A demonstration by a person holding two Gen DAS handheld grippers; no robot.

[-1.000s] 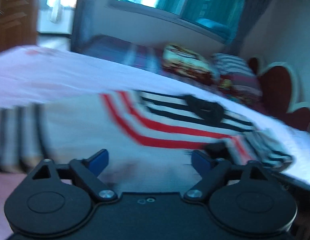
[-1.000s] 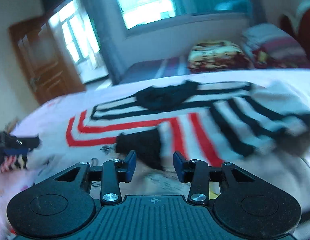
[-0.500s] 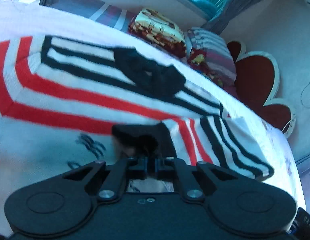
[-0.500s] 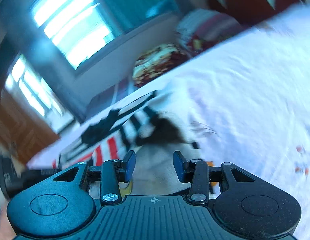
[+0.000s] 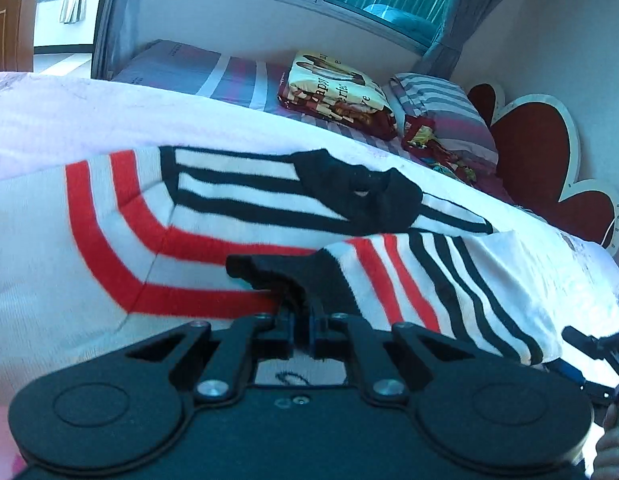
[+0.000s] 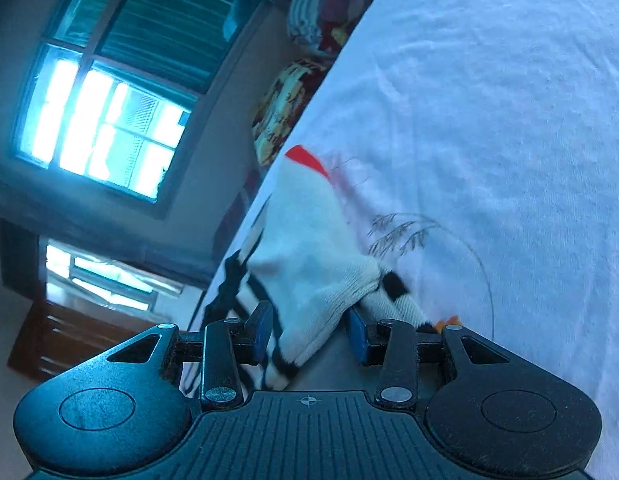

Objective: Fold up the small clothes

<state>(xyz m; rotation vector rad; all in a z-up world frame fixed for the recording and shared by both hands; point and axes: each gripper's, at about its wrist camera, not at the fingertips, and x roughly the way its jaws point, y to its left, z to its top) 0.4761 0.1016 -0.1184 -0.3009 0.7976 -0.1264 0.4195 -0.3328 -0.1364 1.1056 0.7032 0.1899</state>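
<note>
So there's a bed (image 5: 49, 120) with a white sheet, and a striped sweater (image 5: 121, 216) spread across it, collar toward the far edge where the pillows (image 5: 441, 108) sit. One sleeve (image 5: 429, 280) is folded in over the body. Left tongs (image 5: 300, 320) are clenched tight on its black cuff (image 5: 285, 274). Right tongs (image 6: 309, 332) are spread apart with white knit between the fingers, pads not squeezing it.

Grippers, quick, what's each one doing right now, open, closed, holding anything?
Left gripper: closed on the black cuff of the striped sweater.
Right gripper: jaws part open, sweater fabric between them; grip cannot be told.
</note>
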